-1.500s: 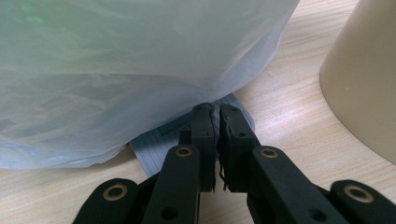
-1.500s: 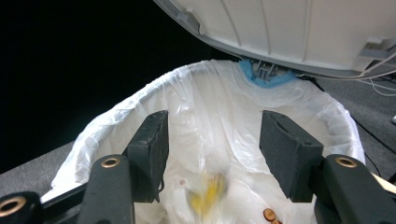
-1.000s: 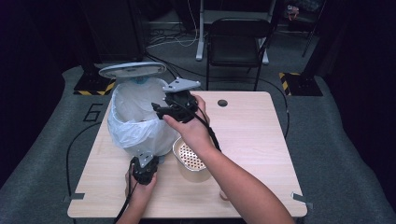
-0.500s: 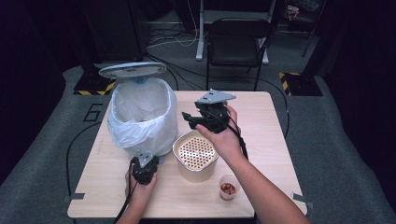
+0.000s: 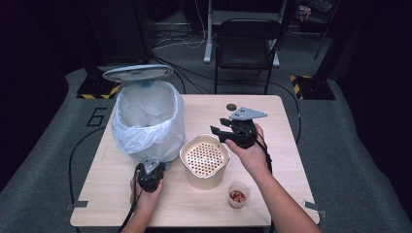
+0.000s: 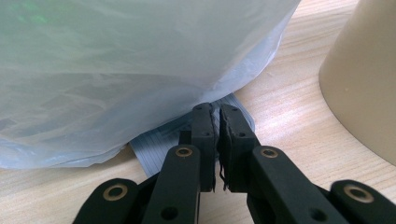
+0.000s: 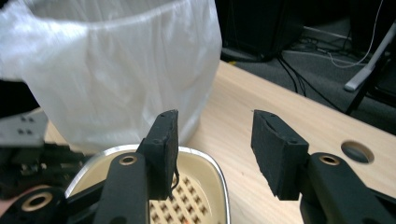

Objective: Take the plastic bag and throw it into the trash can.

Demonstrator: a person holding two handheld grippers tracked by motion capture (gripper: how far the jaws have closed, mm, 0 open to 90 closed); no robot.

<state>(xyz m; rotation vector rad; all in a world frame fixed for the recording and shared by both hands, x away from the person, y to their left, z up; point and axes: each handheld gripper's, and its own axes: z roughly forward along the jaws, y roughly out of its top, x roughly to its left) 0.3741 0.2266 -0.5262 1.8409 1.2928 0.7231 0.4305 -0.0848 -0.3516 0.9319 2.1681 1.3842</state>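
Note:
A bin lined with a white plastic bag (image 5: 148,121) stands at the table's left, its grey lid (image 5: 137,73) raised behind it. My left gripper (image 5: 148,167) sits low at the bin's front. Its jaws (image 6: 216,109) are shut with nothing between them, and the tips rest on the grey ribbed pedal (image 6: 156,142) under the bag (image 6: 116,70). A cream container with a perforated insert (image 5: 205,159) stands beside the bin. My right gripper (image 5: 217,132) hovers over its far right rim (image 7: 212,163). Its jaws (image 7: 215,126) have just been closing, are open and hold nothing.
A small clear cup with red pieces (image 5: 237,194) stands near the front edge, by the right forearm. A round hole (image 5: 231,107) is set in the tabletop at the back. A black chair (image 5: 248,46) stands behind the table.
My right gripper has moved right and down, from over the bin to the cream container's far side. The arm no longer covers the container and the cup. The left gripper has stayed put.

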